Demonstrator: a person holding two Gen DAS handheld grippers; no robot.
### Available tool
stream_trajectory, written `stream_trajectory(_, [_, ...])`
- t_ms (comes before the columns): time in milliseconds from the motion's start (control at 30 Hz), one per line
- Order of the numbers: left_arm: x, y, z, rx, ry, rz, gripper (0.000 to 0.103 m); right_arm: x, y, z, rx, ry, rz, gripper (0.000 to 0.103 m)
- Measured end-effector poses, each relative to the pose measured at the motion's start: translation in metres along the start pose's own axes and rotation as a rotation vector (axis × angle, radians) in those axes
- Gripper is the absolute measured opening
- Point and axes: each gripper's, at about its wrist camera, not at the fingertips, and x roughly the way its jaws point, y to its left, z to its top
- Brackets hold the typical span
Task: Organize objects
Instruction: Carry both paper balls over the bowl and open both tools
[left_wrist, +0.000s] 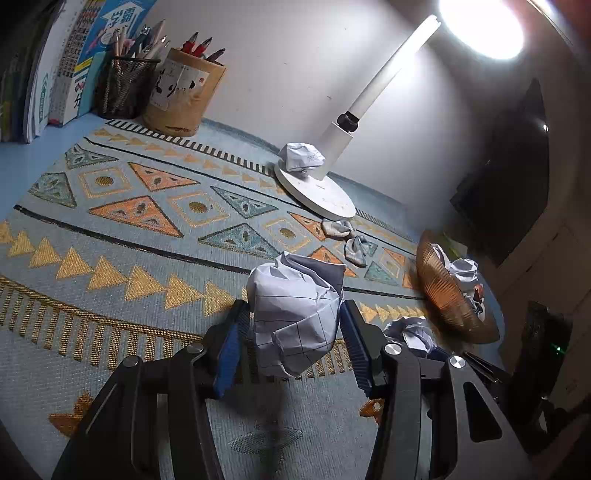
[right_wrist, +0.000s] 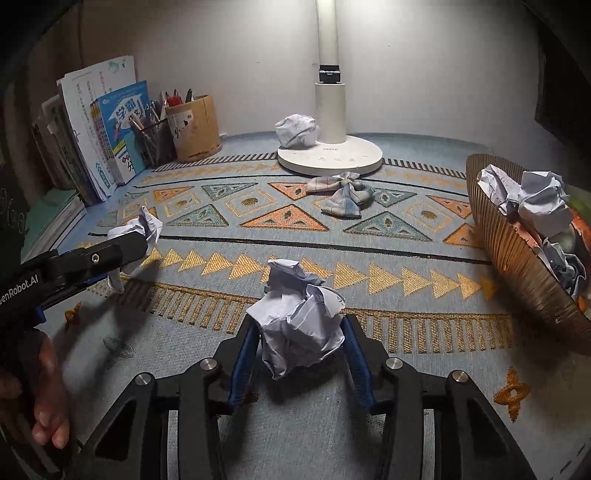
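Observation:
My left gripper (left_wrist: 295, 325) is shut on a crumpled ball of gridded white paper (left_wrist: 295, 310), held above the patterned mat; its blue pads press both sides. In the right wrist view that left gripper (right_wrist: 129, 254) shows at the left with its paper (right_wrist: 142, 227). My right gripper (right_wrist: 300, 343) is shut on another crumpled paper ball (right_wrist: 301, 325), low over the mat's front; the left wrist view shows this ball (left_wrist: 410, 332) too. A brown ribbed bowl (right_wrist: 517, 266) (left_wrist: 443, 295) at the right holds several paper balls. One more ball (right_wrist: 295, 129) rests on the lamp base.
A white desk lamp base (right_wrist: 332, 158) stands at the back middle, with a plaid fabric bow (right_wrist: 343, 195) in front of it. A mesh pen cup (right_wrist: 157, 140), a wooden pen holder (right_wrist: 194, 127) and upright books (right_wrist: 110, 140) line the back left. A hand (right_wrist: 44, 398) holds the left gripper.

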Motion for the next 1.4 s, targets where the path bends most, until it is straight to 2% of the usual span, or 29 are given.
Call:
stream_trajectory(167, [0.002,0.0,0.0,-0.002,0.012,0.034,0.048,-0.01,0.006,-0.001,-0.022,-0.053,-0.037,0.045])
stream_trajectory(267, [0.005,-0.009,0.002,0.036,0.016,0.062,0.048,-0.02,0.011,-0.006,-0.045,-0.083,-0.056,0.045])
stream_trajectory(367, [0.019,-0.043,0.013,0.154,0.069,0.064,0.048,-0.032,0.012,-0.015,-0.104,-0.096,-0.062,0.045])
stream_trajectory(433, [0.024,-0.076,0.025,0.2,0.059,0.0,0.048,-0.045,0.003,-0.017,-0.163,-0.116,-0.085,0.045])
stream_trajectory(533, [0.037,-0.133,0.042,0.278,0.04,-0.1,0.048,-0.074,-0.032,-0.003,-0.137,-0.156,-0.113,0.045])
stream_trajectory(633, [0.061,-0.186,0.048,0.375,0.046,-0.166,0.048,-0.112,-0.08,0.017,-0.03,-0.237,-0.108,0.045])
stream_trajectory(700, [0.085,-0.214,0.05,0.429,0.059,-0.182,0.048,-0.13,-0.116,0.03,0.053,-0.292,-0.129,0.045])
stream_trajectory(767, [0.109,-0.235,0.05,0.464,0.065,-0.19,0.048,-0.137,-0.153,0.044,0.129,-0.316,-0.167,0.045])
stream_trajectory(933, [0.154,-0.272,0.049,0.522,0.092,-0.231,0.048,-0.122,-0.224,0.077,0.236,-0.304,-0.283,0.045])
stream_trajectory(967, [0.159,-0.278,0.048,0.544,0.095,-0.233,0.052,-0.116,-0.234,0.084,0.254,-0.296,-0.298,0.047])
stream_trajectory(1000, [0.164,-0.284,0.047,0.567,0.102,-0.224,0.066,-0.109,-0.242,0.089,0.266,-0.285,-0.307,0.049])
stream_trajectory(1033, [0.167,-0.287,0.046,0.586,0.106,-0.191,0.077,-0.101,-0.249,0.094,0.274,-0.262,-0.318,0.062])
stream_trajectory(1067, [0.166,-0.288,0.045,0.598,0.1,-0.134,0.088,-0.091,-0.256,0.098,0.277,-0.226,-0.331,0.069])
stream_trajectory(1133, [0.157,-0.283,0.041,0.64,0.085,-0.012,0.091,-0.083,-0.265,0.1,0.259,-0.189,-0.349,0.071])
stream_trajectory(1167, [0.15,-0.279,0.038,0.672,0.076,0.009,0.092,-0.085,-0.265,0.096,0.254,-0.195,-0.358,0.071])
stream_trajectory(1267, [0.12,-0.256,0.03,0.699,0.05,0.042,0.093,-0.102,-0.265,0.08,0.29,-0.233,-0.332,0.073])
stream_trajectory(1333, [0.096,-0.235,0.025,0.67,0.062,0.047,0.093,-0.111,-0.26,0.071,0.324,-0.236,-0.281,0.073])
stream_trajectory(1400, [0.068,-0.208,0.022,0.611,0.063,0.044,0.094,-0.121,-0.239,0.066,0.303,-0.227,-0.237,0.073])
